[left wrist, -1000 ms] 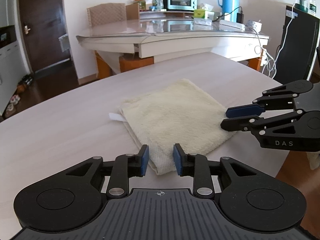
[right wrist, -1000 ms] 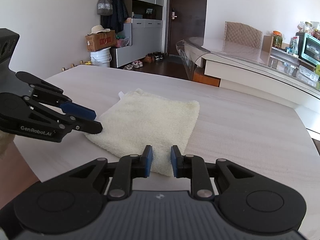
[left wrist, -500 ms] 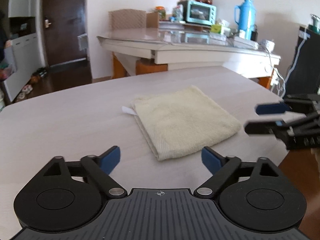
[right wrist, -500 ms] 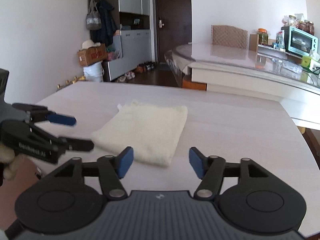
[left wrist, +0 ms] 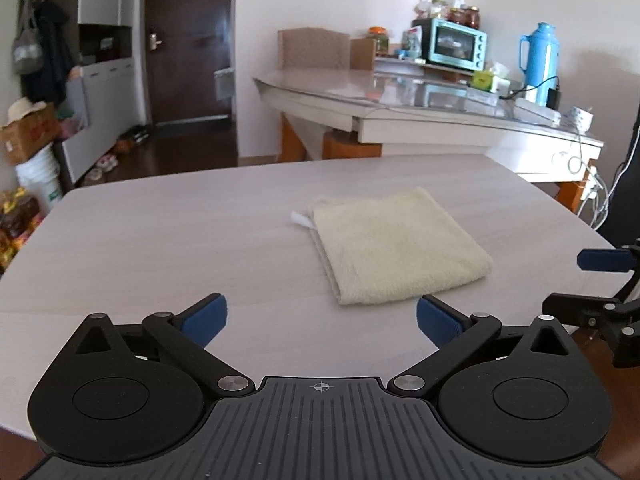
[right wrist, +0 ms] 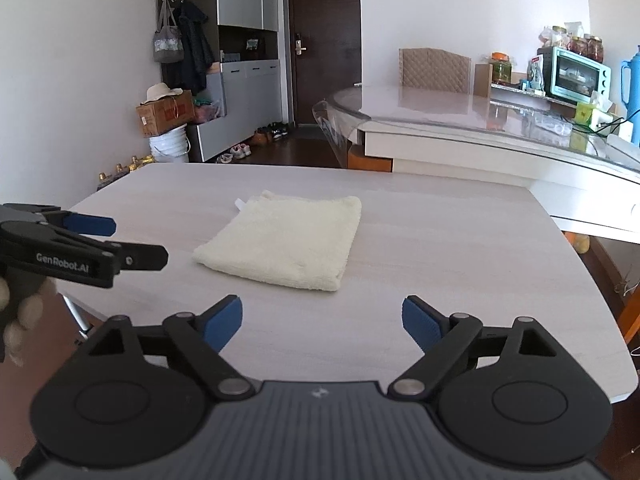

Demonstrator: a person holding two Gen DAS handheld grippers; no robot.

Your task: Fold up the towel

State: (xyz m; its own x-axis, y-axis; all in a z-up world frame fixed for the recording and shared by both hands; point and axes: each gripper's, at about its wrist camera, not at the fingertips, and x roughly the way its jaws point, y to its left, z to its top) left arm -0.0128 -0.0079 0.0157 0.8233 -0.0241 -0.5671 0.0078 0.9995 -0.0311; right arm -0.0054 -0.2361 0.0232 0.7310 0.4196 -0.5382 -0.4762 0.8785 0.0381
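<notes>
Nearest each camera, the black left gripper [left wrist: 322, 316] and black right gripper [right wrist: 322, 318] are spreading their blue-padded jaws wider, with nothing between them, both apart from the cloth. Just beyond, the cream terry towel [left wrist: 394, 246], folded into a thick square, lies flat on the pale wood-grain worktop [left wrist: 160, 232]. Farther off stands a glass-topped white table [left wrist: 420, 108].

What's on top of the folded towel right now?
Nothing rests on the towel; its cream top is bare, and a white tag sticks out at one corner. Anything between its folded layers is hidden.
</notes>
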